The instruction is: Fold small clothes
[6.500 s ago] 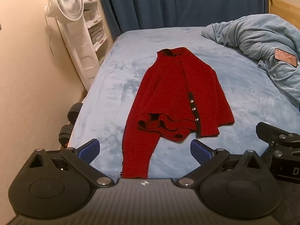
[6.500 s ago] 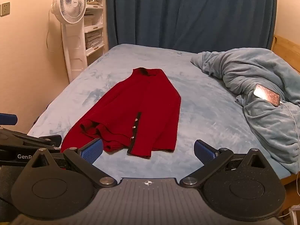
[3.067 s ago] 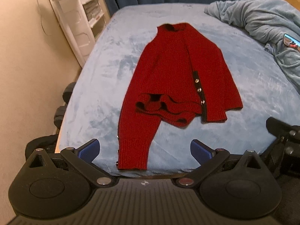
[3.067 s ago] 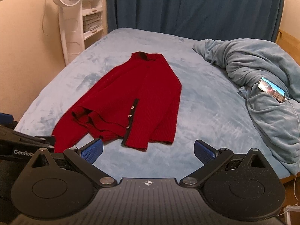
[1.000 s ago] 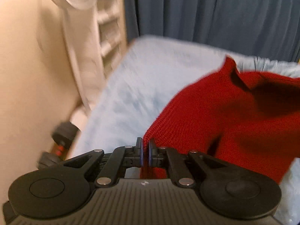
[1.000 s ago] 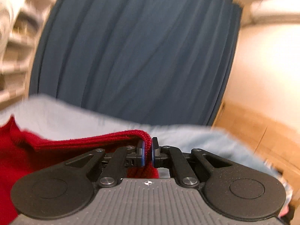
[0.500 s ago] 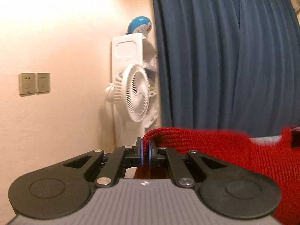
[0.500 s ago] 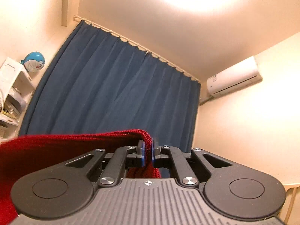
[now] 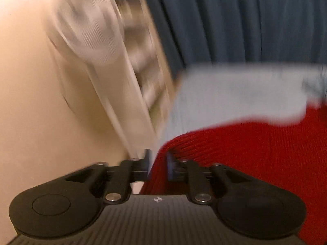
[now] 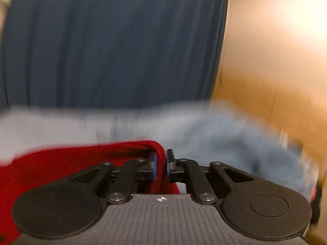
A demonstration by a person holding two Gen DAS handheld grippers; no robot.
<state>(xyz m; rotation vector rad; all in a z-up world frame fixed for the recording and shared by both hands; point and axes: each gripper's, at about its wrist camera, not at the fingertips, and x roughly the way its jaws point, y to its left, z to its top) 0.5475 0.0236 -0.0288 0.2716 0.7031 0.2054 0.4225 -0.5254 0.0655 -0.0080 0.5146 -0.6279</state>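
Two grippers each pinch an edge of the red knitted cardigan (image 9: 255,153), the left gripper (image 9: 157,164) and the right gripper (image 10: 161,163) with jaws pressed on the knit. Half a second ago they pointed up at the wall and ceiling; now the light blue bed (image 9: 235,94) shows again, blurry. The cardigan is likely coming down to fold over.

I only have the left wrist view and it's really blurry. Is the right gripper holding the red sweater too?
Observer: Yes. The right gripper is shut on a folded edge of the red sweater.
Operator: What's on the far side of it?
Observer: A rumpled blue blanket lies to its right on the bed.
Operator: And behind that?
Observer: A blurred tan wall meets the dark blue curtain.
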